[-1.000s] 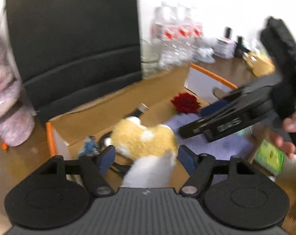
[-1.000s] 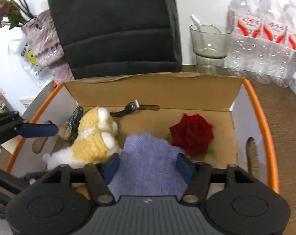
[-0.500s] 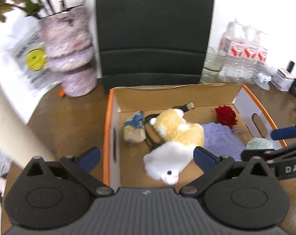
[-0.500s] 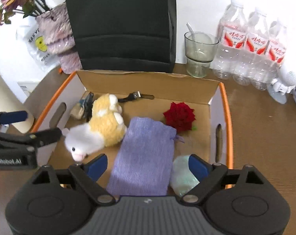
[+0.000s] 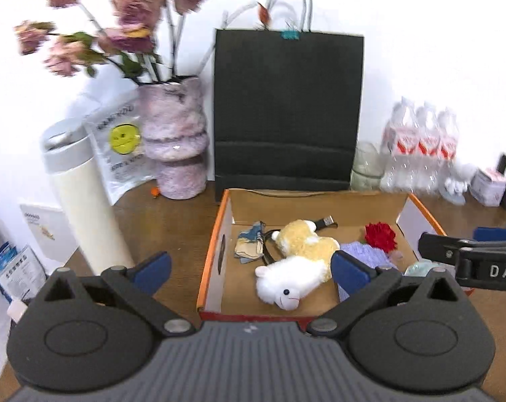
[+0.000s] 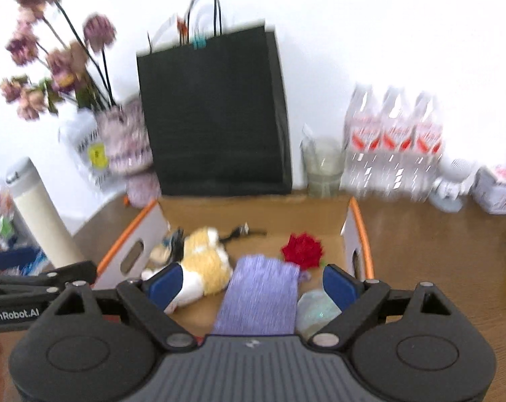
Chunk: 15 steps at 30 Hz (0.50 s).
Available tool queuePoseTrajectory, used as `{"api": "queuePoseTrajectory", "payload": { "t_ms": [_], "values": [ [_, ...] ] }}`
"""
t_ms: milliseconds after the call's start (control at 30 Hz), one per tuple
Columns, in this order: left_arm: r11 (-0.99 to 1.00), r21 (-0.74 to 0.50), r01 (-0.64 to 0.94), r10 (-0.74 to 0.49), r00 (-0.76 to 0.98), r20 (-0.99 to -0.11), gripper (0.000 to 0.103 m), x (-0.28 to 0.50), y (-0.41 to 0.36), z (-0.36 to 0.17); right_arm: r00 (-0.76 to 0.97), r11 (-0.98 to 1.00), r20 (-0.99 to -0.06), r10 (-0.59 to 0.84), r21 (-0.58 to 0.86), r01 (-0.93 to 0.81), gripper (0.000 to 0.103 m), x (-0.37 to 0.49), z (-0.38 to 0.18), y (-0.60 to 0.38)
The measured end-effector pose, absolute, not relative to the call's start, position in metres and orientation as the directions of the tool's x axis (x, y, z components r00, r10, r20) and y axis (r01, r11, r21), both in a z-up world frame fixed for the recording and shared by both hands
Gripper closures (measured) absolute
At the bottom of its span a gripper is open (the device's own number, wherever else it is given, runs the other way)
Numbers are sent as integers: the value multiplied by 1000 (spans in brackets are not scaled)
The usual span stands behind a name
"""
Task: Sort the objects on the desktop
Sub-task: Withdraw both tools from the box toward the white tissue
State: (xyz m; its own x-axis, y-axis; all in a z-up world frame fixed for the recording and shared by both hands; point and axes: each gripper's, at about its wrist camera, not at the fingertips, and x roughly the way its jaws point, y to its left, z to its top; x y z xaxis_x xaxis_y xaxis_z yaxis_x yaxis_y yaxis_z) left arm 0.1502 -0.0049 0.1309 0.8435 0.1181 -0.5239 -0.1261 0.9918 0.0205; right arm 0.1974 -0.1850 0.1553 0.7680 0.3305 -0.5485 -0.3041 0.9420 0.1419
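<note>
Left gripper (image 5: 249,268) spread wide, holds nothing, hangs above near edge of cardboard box (image 5: 216,251). Right gripper (image 6: 253,284) also spread, empty. Plush toy (image 5: 298,261), purple cloth (image 6: 259,294), red rose (image 6: 303,249) lie inside box, probably sorted there.

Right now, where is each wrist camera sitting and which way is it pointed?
Left wrist: behind the open left gripper, above the near-left edge of the cardboard box, facing the black paper bag; the right gripper shows at right.
Right wrist: behind the open right gripper, over the box's near edge, facing the same bag; the left gripper shows at lower left.
Shared: box, plush toy, red rose, purple cloth, bag.
</note>
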Motion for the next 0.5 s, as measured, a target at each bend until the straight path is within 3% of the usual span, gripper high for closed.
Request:
{"api": "queuePoseTrajectory", "payload": {
  "t_ms": [133, 300, 433, 500],
  "values": [
    [995, 9, -98, 90, 871, -482, 0, 123, -8, 128, 803, 940, -488, 341, 167, -298, 11, 169, 149, -193],
    [999, -8, -46, 38, 901, -432, 0, 66, -14, 110, 797, 937, -493, 349, 166, -308, 11, 122, 138, -198],
    [996, 90, 0, 43, 878, -476, 0, 16, -19, 79, 789, 933, -499, 358, 151, -327, 10, 63, 124, -212],
    [999, 44, -28, 46, 879, -474, 0, -13, -10, 69, 790, 930, -492, 366, 169, -326, 10, 32, 115, -222]
  ]
}}
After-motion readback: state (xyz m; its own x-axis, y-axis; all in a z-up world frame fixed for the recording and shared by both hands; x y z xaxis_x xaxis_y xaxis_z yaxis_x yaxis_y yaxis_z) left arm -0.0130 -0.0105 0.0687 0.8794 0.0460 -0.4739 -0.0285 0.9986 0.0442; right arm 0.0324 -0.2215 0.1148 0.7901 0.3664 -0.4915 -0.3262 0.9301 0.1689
